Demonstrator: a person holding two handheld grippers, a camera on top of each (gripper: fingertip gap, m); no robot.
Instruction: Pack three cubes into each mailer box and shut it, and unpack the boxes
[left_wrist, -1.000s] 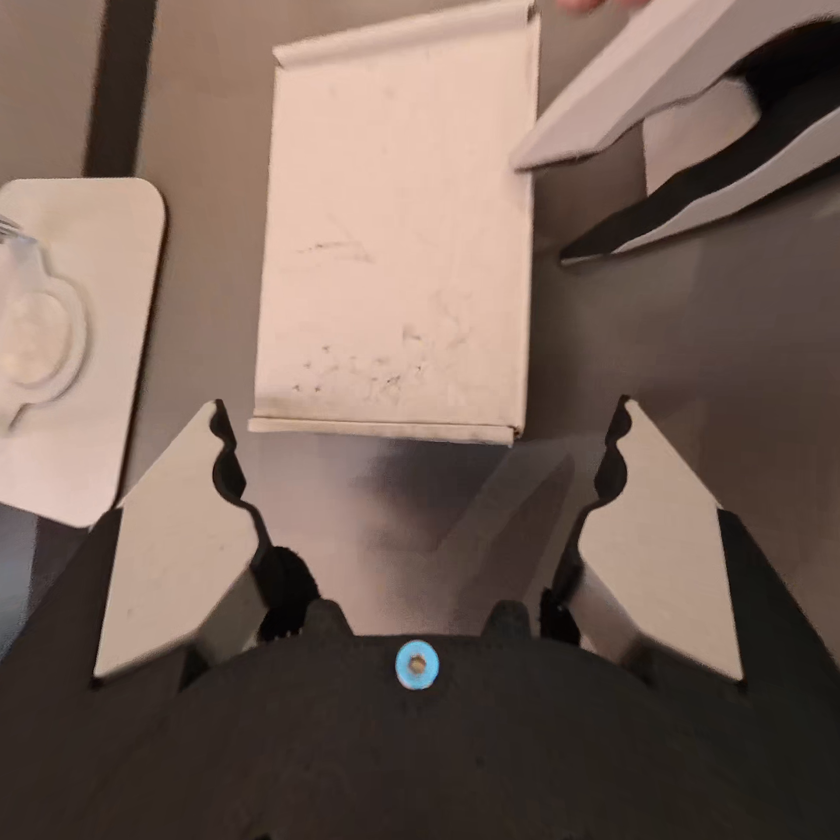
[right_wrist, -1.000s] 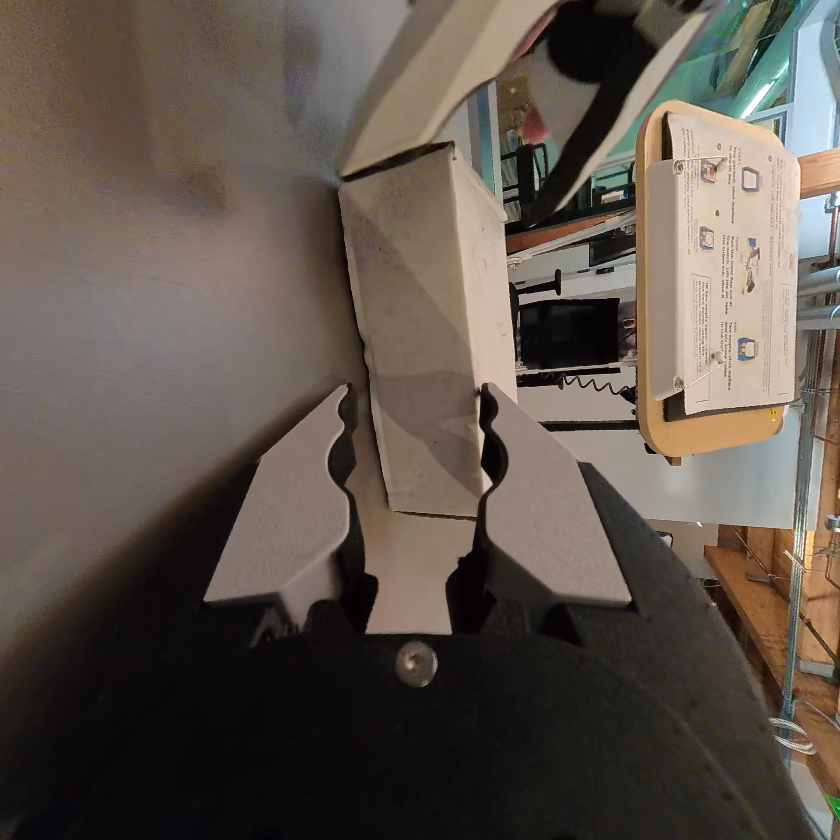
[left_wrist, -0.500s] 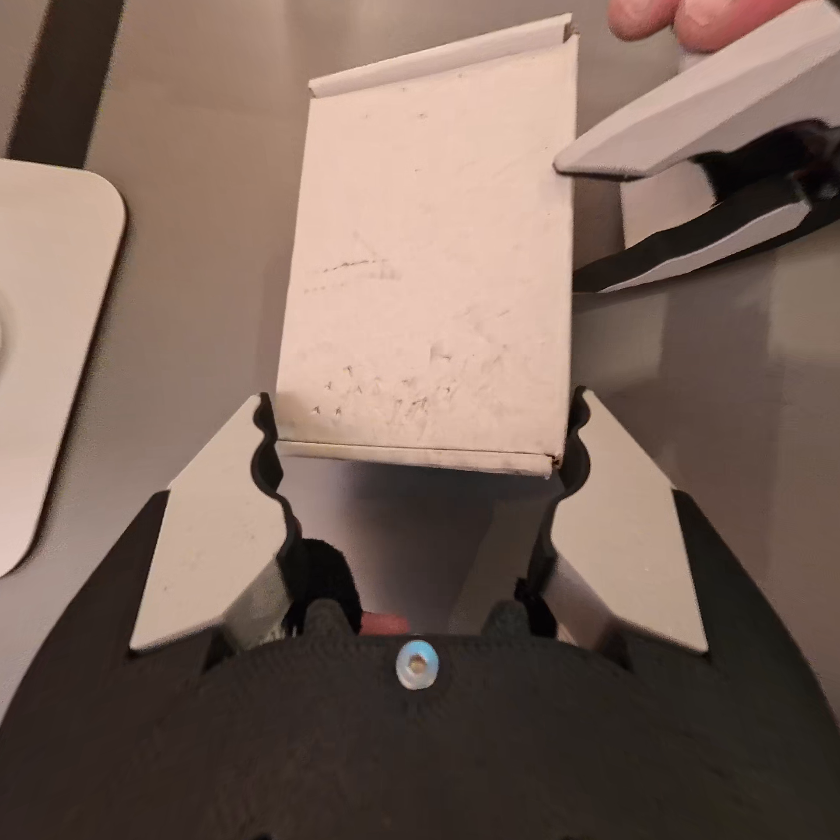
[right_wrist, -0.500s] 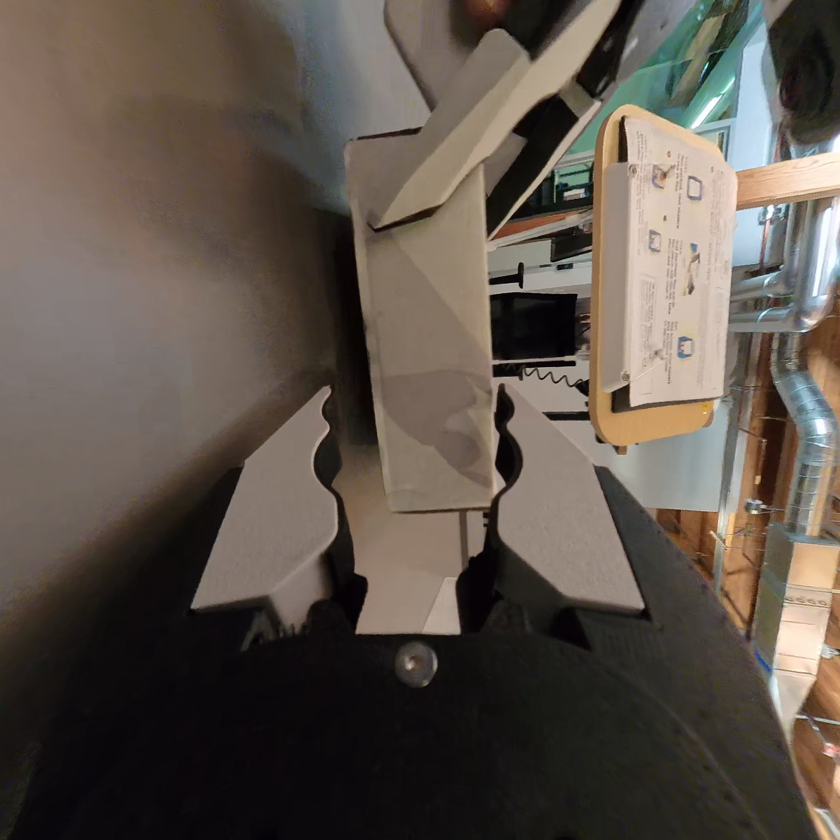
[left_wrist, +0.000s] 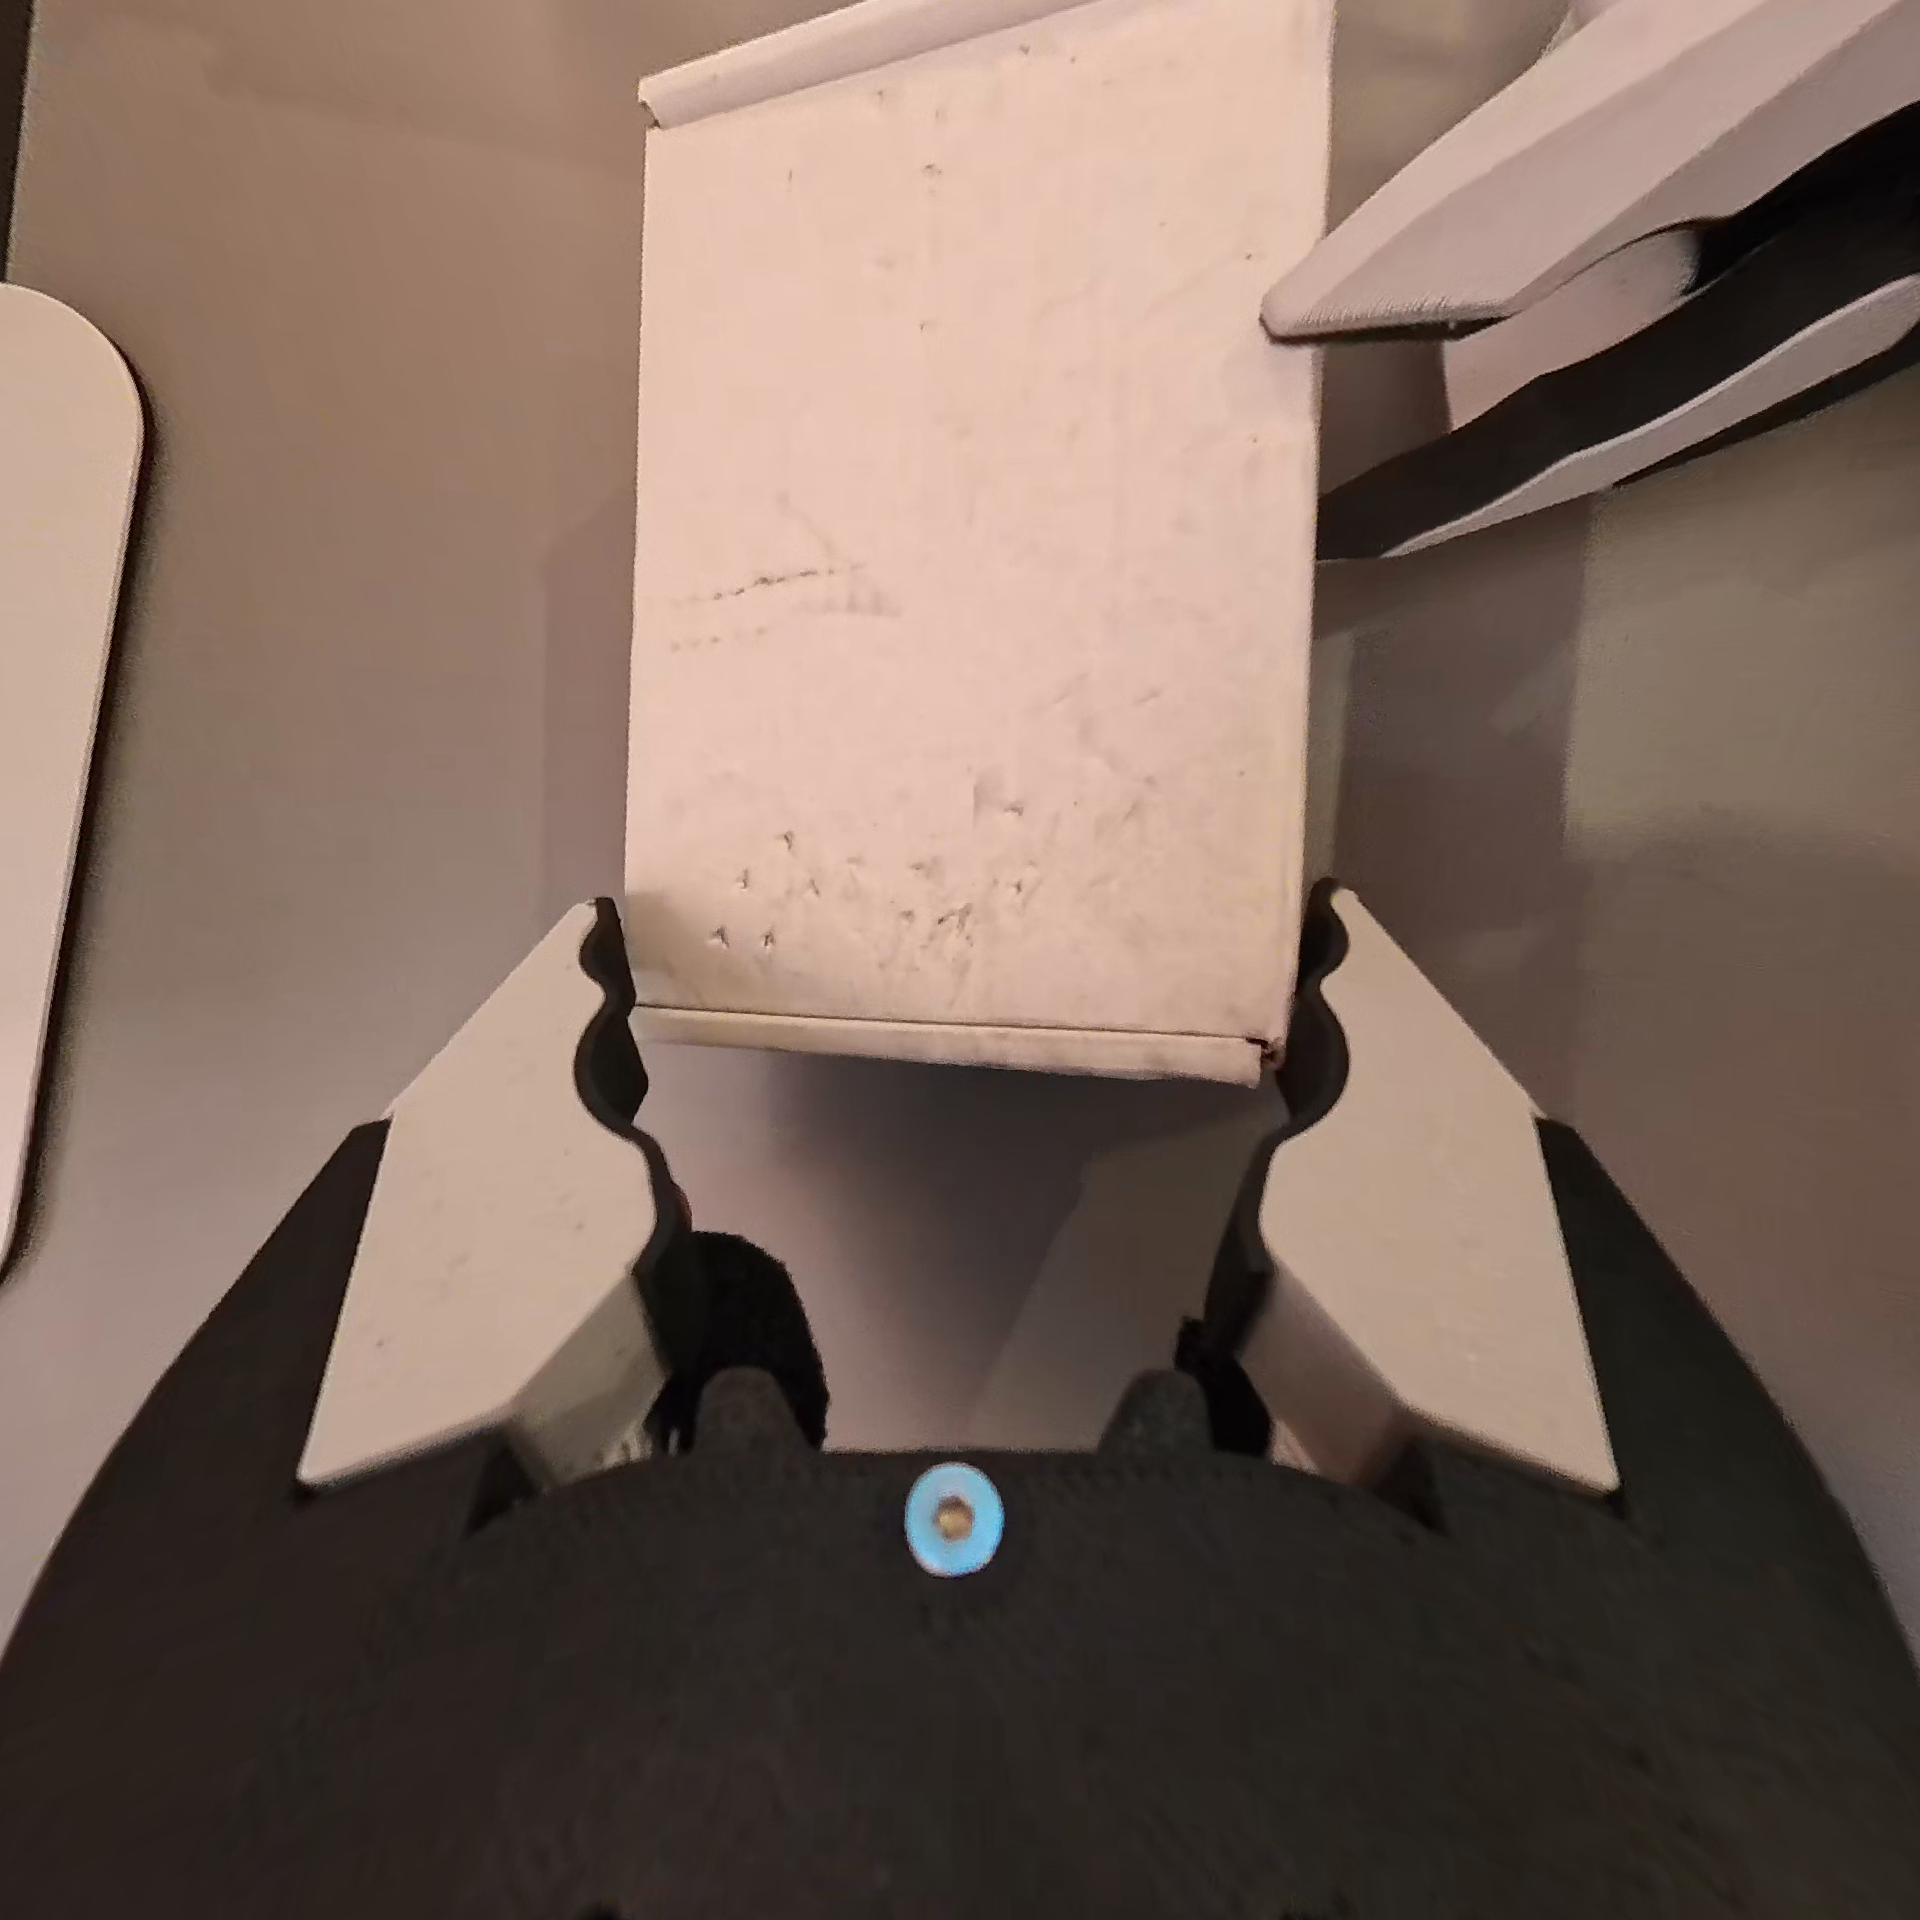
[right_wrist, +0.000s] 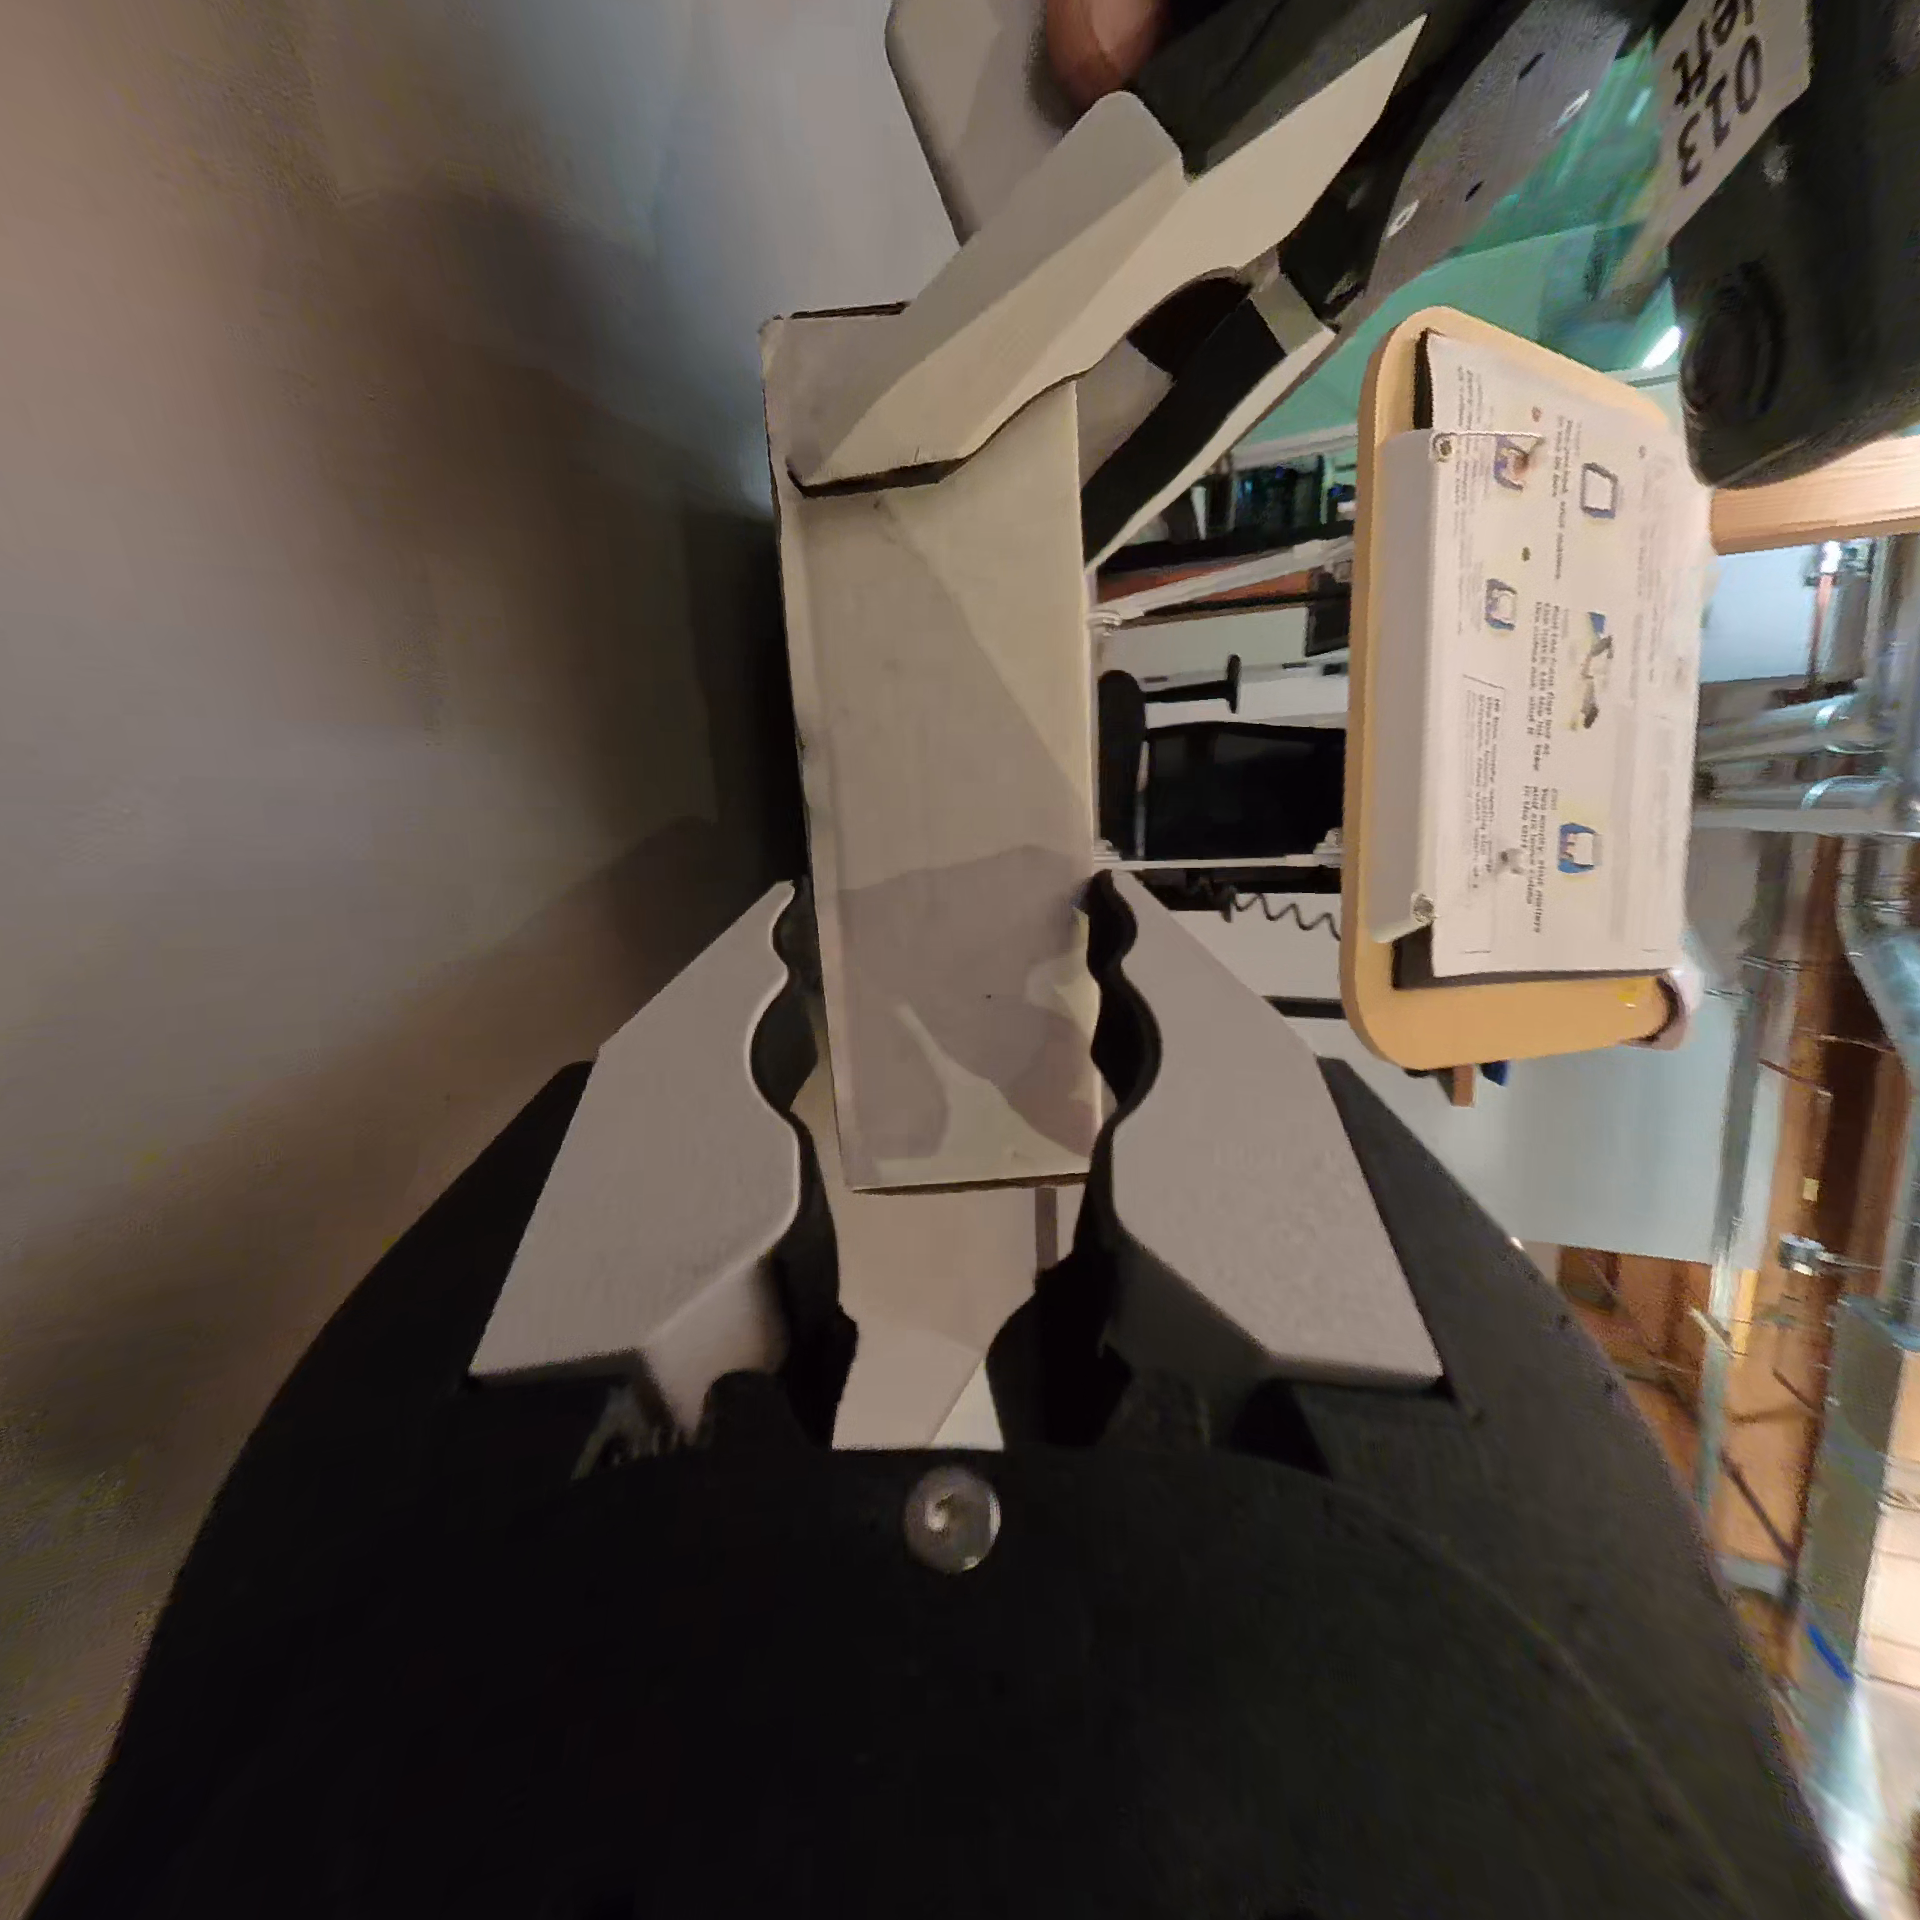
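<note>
A closed white mailer box (left_wrist: 966, 540) lies on the grey table (left_wrist: 364, 520). My left gripper (left_wrist: 966, 909) straddles its near end, with both fingertips against the box's side edges. My right gripper (right_wrist: 940, 894) is turned sideways and shut on the box's side (right_wrist: 935, 779), one finger under it and one on top. The right gripper also shows at the upper right of the left wrist view (left_wrist: 1320, 426). A finger (right_wrist: 1018, 364) of the left gripper shows on the box's far end in the right wrist view. No cubes are in view.
A pale board with rounded corners (left_wrist: 52, 727) lies on the table to the left of the box. In the right wrist view a wooden board with a printed sheet (right_wrist: 1507, 727) stands beyond the table, with shelving and pipes behind it.
My left gripper has moved forward and narrowed from wide open until its fingertips meet the box's sides. My right gripper has tightened on the box's side.
</note>
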